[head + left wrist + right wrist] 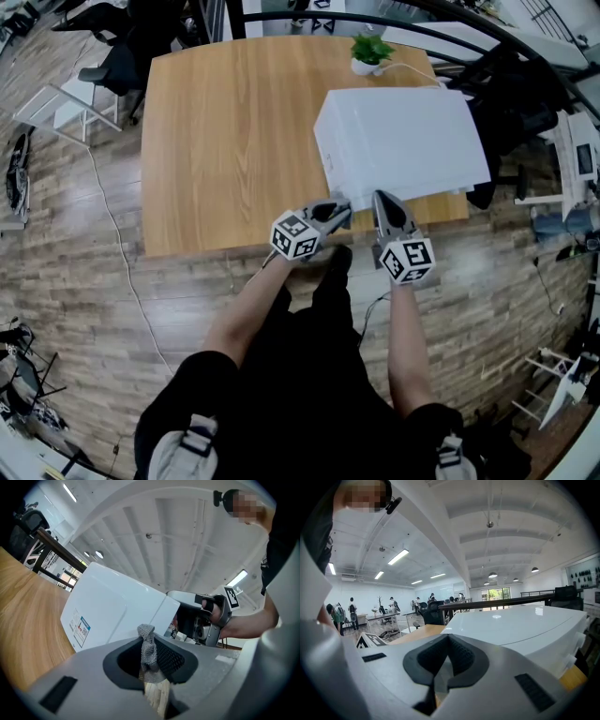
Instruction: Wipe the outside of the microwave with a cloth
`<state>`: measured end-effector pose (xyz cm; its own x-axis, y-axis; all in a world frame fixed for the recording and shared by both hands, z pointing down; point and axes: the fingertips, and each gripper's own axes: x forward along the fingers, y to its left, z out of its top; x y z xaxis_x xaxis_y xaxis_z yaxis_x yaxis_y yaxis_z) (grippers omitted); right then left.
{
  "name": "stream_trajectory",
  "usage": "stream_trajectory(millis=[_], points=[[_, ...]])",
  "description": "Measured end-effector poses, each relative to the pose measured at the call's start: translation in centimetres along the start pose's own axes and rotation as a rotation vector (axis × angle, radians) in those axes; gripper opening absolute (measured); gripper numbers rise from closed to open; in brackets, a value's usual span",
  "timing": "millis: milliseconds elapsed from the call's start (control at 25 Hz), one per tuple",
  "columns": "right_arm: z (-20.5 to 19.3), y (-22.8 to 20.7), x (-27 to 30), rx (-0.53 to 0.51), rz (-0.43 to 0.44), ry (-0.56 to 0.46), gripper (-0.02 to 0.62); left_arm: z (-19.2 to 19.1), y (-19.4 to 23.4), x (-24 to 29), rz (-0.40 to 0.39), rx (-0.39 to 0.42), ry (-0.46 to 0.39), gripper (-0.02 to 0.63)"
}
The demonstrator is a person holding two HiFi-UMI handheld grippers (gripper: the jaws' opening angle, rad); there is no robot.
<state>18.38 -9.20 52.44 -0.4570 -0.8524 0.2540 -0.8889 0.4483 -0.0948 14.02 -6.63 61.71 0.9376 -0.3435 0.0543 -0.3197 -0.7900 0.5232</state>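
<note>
The white microwave [398, 145] stands on the right part of the wooden table [225, 131], close to its front edge. My left gripper [341, 215] is at the microwave's front left corner and is shut on a small grey mesh cloth [149, 648], which sticks up between its jaws. The left gripper view shows the microwave's side [103, 613] with a label, just ahead. My right gripper [382, 202] is held at the microwave's front edge, a little right of the left one. Its jaws are shut with nothing between them, and the microwave's top [520, 625] lies straight ahead.
A small potted plant [369, 52] stands at the table's back edge behind the microwave, with a white cable beside it. Black chairs [511, 103] and shelving crowd the right side. The table's left half shows bare wood. Wooden floor lies below.
</note>
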Motion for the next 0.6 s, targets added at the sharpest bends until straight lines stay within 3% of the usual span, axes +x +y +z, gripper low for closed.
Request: stream_trajectory(millis=[600], points=[[-0.3, -0.1, 0.0, -0.005, 0.014, -0.004, -0.004, -5.9, 1.4, 0.3, 0.014, -0.033, 0.132, 0.06]])
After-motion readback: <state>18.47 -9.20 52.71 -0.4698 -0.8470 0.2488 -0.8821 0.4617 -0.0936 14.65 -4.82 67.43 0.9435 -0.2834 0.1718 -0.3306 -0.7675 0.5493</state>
